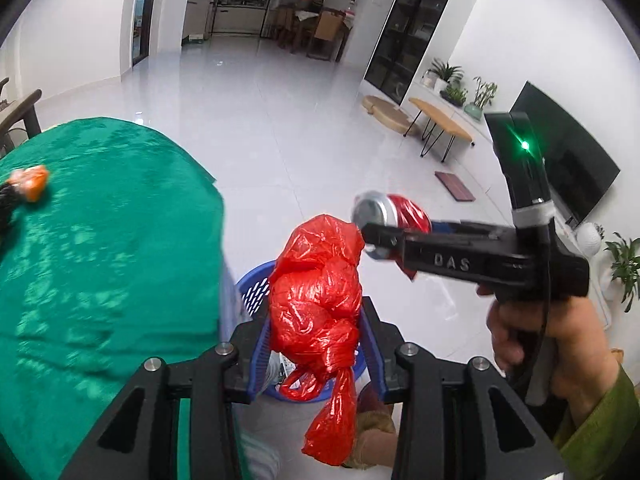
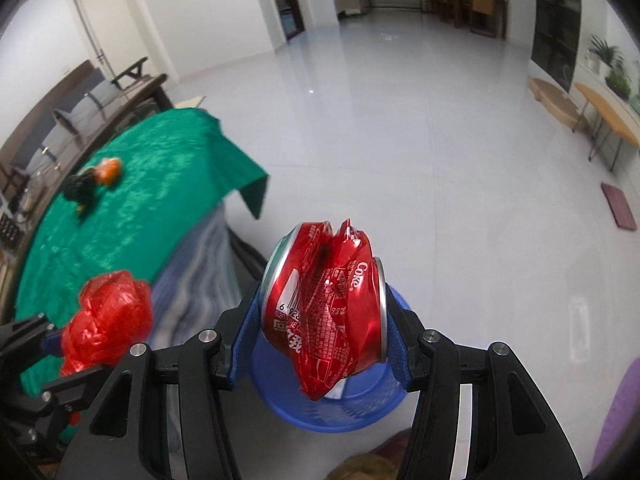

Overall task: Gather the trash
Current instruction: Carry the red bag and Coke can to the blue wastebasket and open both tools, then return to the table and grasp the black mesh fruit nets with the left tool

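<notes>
Hanging between the closed pads of the left gripper (image 1: 316, 344), a knotted red plastic bag (image 1: 320, 304) is held above a blue basket (image 2: 332, 400) on the floor. A crushed red cola can (image 2: 328, 312) is clamped in the right gripper (image 2: 320, 332), seemingly over the same basket, beside a green-covered table (image 1: 100, 248).

This is a home's open living room. A glossy white tile floor (image 1: 280, 112) runs to a dining area with wooden chairs (image 1: 326, 32) at 12 o'clock. At 3 o'clock stand a flat television (image 1: 568, 160), potted plants (image 1: 452, 80) and a low wooden coffee table (image 1: 440, 120). A green-clothed tabletop (image 1: 100, 240) fills 9 o'clock.
</notes>
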`<action>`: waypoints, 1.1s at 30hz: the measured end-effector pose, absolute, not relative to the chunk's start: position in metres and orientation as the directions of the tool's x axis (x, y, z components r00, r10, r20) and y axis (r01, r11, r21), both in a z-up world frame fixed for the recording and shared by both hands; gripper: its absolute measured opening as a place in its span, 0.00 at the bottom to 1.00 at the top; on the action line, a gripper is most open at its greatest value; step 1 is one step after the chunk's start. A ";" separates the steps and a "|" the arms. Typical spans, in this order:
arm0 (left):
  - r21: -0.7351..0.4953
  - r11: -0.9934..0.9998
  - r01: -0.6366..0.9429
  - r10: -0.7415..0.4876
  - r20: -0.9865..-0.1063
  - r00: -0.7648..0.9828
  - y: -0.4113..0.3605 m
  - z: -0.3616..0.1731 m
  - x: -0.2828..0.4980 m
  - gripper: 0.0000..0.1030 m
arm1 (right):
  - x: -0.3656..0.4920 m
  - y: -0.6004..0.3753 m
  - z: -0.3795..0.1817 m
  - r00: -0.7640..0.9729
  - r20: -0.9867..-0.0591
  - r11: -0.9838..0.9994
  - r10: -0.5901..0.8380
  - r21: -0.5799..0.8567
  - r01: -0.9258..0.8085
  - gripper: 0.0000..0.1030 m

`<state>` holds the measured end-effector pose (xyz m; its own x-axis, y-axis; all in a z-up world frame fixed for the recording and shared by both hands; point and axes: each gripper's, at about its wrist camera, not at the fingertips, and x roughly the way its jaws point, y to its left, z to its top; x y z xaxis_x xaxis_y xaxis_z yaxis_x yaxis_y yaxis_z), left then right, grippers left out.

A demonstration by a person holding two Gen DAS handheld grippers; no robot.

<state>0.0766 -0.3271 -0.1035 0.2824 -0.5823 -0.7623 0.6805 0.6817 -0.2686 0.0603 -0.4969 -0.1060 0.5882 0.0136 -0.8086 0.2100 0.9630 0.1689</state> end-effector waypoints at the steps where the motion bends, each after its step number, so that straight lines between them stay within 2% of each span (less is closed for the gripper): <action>1: -0.263 0.687 0.678 -0.573 -0.769 0.283 -0.332 -0.108 0.080 0.40 | 0.060 -0.505 -0.115 0.571 -0.821 0.953 0.029 0.194 0.231 0.55; 3: -0.257 0.693 0.673 -0.561 -0.780 0.279 -0.342 -0.117 0.085 0.40 | 0.061 -0.517 -0.123 0.556 -0.829 0.937 0.063 0.241 0.253 0.55; 18: -0.212 0.698 0.684 -0.507 -0.821 0.263 -0.385 -0.152 0.093 0.40 | 0.064 -0.560 -0.146 0.524 -0.843 0.882 0.119 0.332 0.334 0.56; 22: -0.217 0.684 0.696 -0.521 -0.813 0.259 -0.389 -0.158 0.094 0.47 | 0.068 -0.564 -0.149 0.528 -0.838 0.871 0.136 0.355 0.339 0.58; 23: -0.216 0.681 0.700 -0.520 -0.816 0.254 -0.392 -0.160 0.095 0.49 | 0.069 -0.566 -0.150 0.529 -0.838 0.867 0.133 0.358 0.347 0.67; 25: -0.209 0.685 0.698 -0.509 -0.823 0.254 -0.395 -0.161 0.093 0.51 | 0.069 -0.570 -0.152 0.539 -0.831 0.851 0.137 0.377 0.366 0.77; 33: -0.251 0.703 0.666 -0.551 -0.784 0.286 -0.364 -0.130 0.080 0.51 | 0.056 -0.573 -0.126 0.597 -0.800 0.857 0.057 0.346 0.382 0.82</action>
<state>0.0803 -0.3642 -0.1297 0.2860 -0.5513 -0.7838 0.6658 0.7025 -0.2512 0.0559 -0.5725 -0.1257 0.5973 0.0566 -0.8000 0.3820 0.8570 0.3458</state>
